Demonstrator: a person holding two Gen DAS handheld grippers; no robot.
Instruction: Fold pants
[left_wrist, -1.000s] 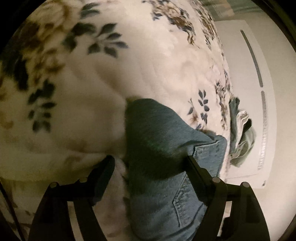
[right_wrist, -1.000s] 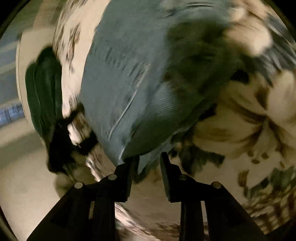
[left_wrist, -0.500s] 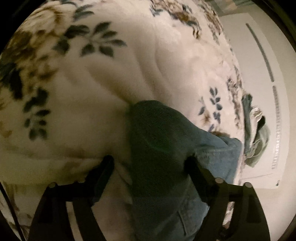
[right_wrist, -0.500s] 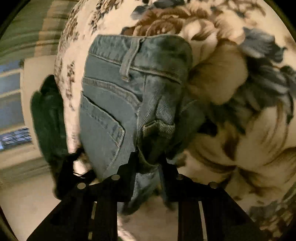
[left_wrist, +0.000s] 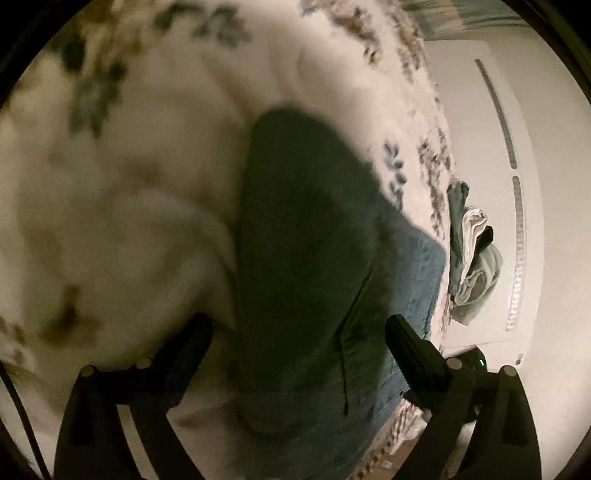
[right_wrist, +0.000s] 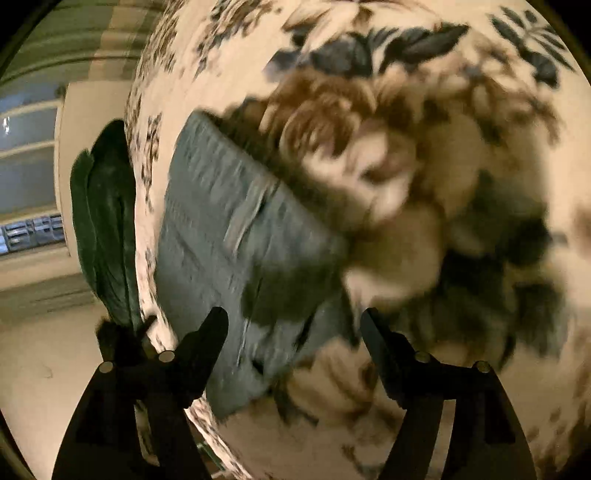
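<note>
Blue jeans lie folded on a floral blanket, dark with shadow in the left wrist view. My left gripper hovers over their near end with its jaws opening wide. The denim lies between the fingers and no pad presses on it. In the right wrist view the jeans rest near the bed's left edge, blurred by motion. My right gripper is opening too. The jeans' near corner shows between its fingers, free of both pads.
A heap of green and white clothes sits at the blanket's right edge. Beyond it stands a white panel. In the right wrist view a dark green garment hangs off the bed's left side, above pale floor.
The right gripper was shut on a fold of the jeans; it has let go, opened wide and shifted. The left gripper has spread wider and slid a little over the jeans.
</note>
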